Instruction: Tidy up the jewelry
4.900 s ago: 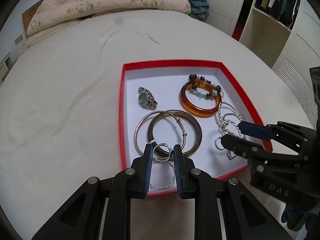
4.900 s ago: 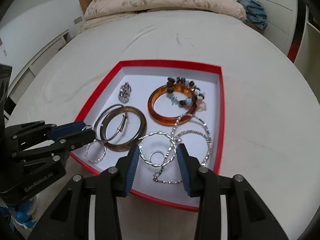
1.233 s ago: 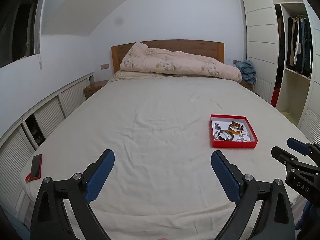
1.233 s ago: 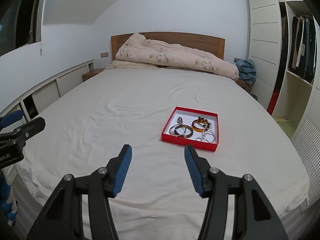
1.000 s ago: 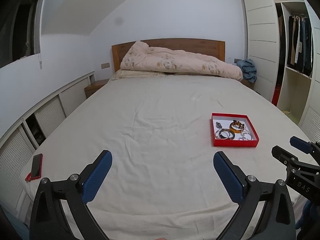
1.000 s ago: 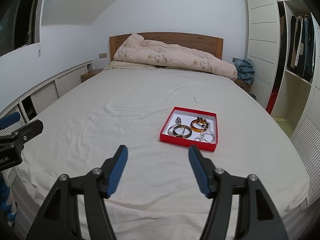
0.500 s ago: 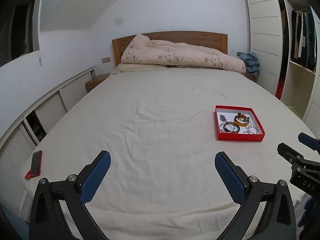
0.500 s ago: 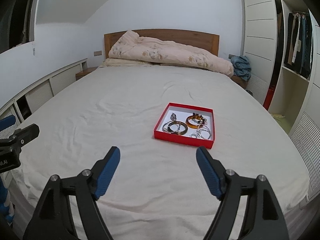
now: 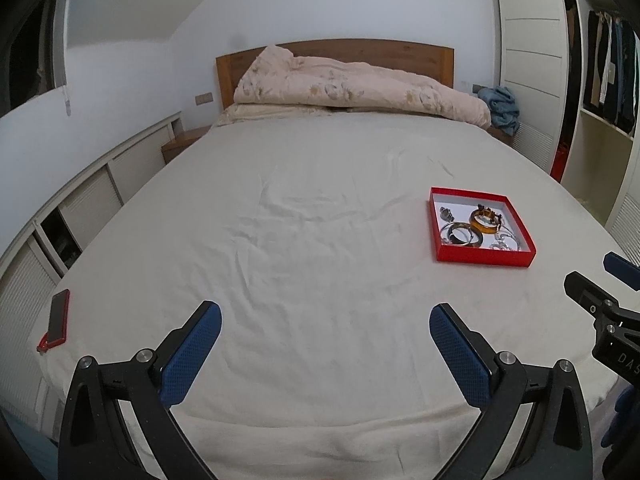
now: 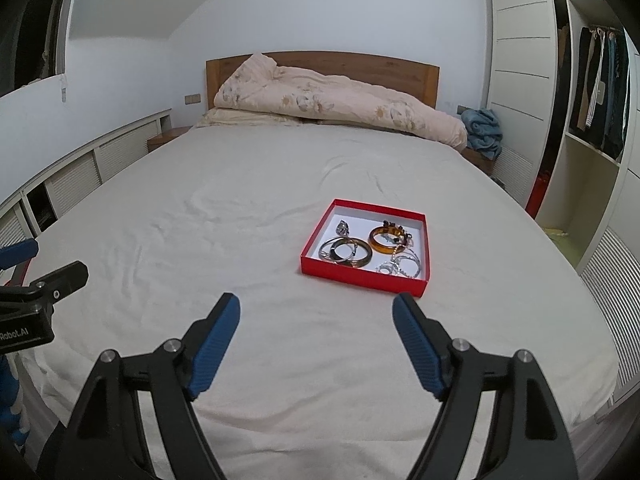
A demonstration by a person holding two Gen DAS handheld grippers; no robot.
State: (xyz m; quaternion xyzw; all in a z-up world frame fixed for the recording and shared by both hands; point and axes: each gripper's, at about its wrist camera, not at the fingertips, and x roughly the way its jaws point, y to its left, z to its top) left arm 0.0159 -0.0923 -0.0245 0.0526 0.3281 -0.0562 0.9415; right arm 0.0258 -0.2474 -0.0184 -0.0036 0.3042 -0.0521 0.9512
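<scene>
Bed [image 9: 320, 208] holds red tray [image 10: 362, 276]; phone [image 9: 59, 315] only in left view; both grippers [image 9: 325, 320] [image 10: 316, 312] wide, empty.

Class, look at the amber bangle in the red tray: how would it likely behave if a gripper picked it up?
The amber bangle looks glossy and rigid, so it would probably keep its shape but might slip between pads. Being a ring, it could roll if dropped outside the red tray.

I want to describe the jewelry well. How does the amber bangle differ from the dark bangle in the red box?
The amber bangle is bright orange-brown; the dark bangle is dull brown-grey. The amber bangle has a beaded bracelet lying across it; the dark bangle overlaps a thin silver bangle. The amber one lies farther from the grippers, the dark one nearer. Both lie flat inside the red box.
</scene>
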